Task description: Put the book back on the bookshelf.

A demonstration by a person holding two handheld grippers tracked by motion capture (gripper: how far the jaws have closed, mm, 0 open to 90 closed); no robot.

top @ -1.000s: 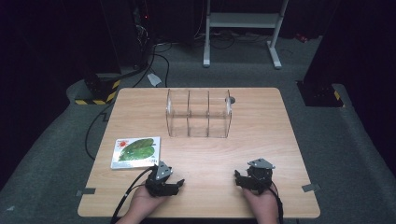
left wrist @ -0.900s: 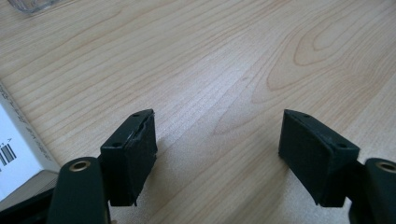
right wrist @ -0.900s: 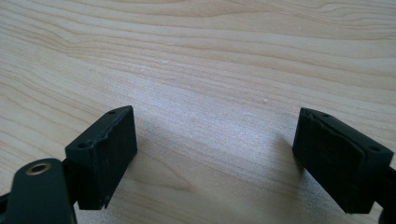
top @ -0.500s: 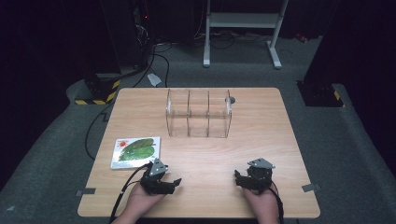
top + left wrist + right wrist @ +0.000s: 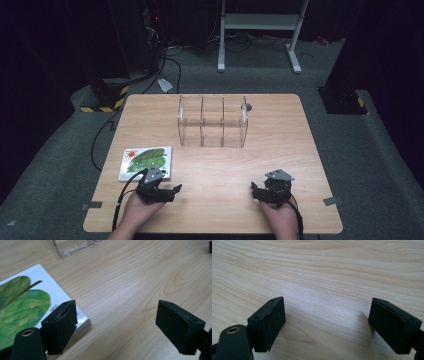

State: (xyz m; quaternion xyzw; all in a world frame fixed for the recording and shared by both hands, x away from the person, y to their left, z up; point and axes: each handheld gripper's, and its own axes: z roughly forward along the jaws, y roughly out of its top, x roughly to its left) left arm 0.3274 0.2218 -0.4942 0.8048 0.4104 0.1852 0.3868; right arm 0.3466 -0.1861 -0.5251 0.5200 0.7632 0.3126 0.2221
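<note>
Beside the book (image 5: 146, 162), left gripper (image 5: 172, 190) now nearer, jaws wider

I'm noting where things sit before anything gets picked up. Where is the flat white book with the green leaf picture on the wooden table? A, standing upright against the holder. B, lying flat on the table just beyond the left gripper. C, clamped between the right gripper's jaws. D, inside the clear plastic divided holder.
B: the flat white book with the green leaf picture lies flat on the wooden table, just beyond the left gripper.
</note>
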